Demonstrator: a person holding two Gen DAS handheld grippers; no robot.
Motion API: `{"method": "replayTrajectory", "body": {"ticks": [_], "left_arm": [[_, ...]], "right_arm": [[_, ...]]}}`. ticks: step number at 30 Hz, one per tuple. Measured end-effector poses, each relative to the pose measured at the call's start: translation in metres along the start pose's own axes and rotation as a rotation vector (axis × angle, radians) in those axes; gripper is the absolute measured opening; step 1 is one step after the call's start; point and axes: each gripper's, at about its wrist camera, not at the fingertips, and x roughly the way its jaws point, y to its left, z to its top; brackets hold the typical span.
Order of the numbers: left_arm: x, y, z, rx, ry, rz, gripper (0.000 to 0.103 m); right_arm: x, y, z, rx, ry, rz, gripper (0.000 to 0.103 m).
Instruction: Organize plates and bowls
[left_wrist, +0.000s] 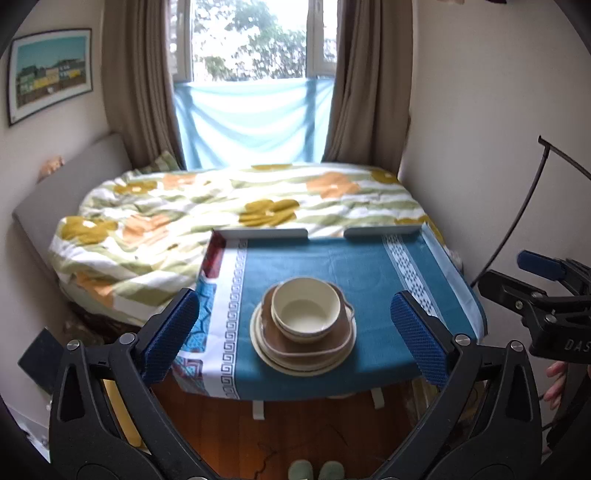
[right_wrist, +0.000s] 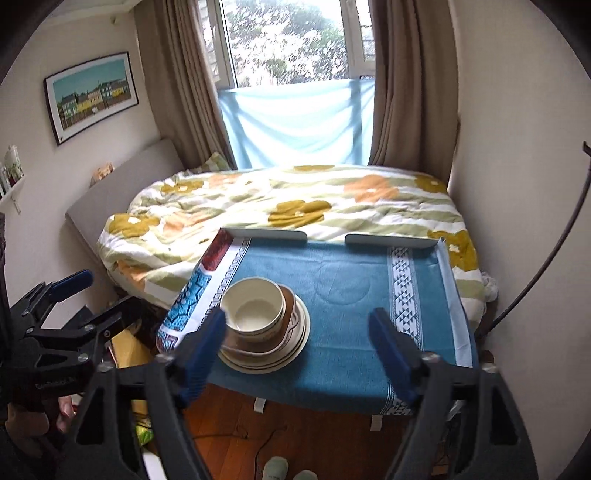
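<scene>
Nested cream bowls (left_wrist: 306, 308) (right_wrist: 253, 309) top a brown squarish dish (left_wrist: 306, 341) (right_wrist: 286, 301), which rests on stacked cream plates (left_wrist: 301, 363) (right_wrist: 264, 360). The stack stands on a small table under a blue cloth (left_wrist: 369, 266) (right_wrist: 343, 288). My left gripper (left_wrist: 295, 332) hangs above and in front of the table, open, with nothing between its blue pads (left_wrist: 170, 336). My right gripper (right_wrist: 299, 350) is likewise open and empty, held back from the table with the stack beyond its left pad (right_wrist: 203, 354). Each gripper shows at the edge of the other's view (left_wrist: 546, 295) (right_wrist: 55, 325).
A bed with a flowered duvet (left_wrist: 240, 203) (right_wrist: 295, 199) lies right behind the table, under a curtained window (left_wrist: 255, 40). Walls stand close on both sides. Wooden floor (left_wrist: 295, 435) and a person's slippered feet (left_wrist: 317, 470) (right_wrist: 288, 469) lie below. A black cable (left_wrist: 517, 218) arcs at the right.
</scene>
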Motion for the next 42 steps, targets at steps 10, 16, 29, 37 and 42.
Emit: {"method": "replayTrajectory", "body": {"ticks": [10, 16, 29, 37, 42], "left_arm": [[-0.048, 0.005, -0.011, 0.028, -0.138, 0.041, 0.103], [-0.059, 0.004, -0.016, 0.032, -0.169, 0.061, 0.103], [-0.063, -0.001, -0.015, 0.036, -0.186, 0.077, 0.103], [-0.063, -0.002, -0.016, 0.03, -0.187, 0.081, 0.103], [-0.063, -0.004, -0.015, 0.031, -0.189, 0.082, 0.103]], "right_arm": [[-0.041, 0.002, -0.018, 0.023, -0.161, -0.168, 0.102], [-0.053, 0.009, -0.022, 0.011, -0.209, -0.194, 0.102], [-0.055, 0.013, -0.024, -0.002, -0.23, -0.199, 0.102], [-0.052, 0.015, -0.024, -0.008, -0.226, -0.193, 0.102], [-0.051, 0.015, -0.022, -0.004, -0.227, -0.195, 0.102]]}}
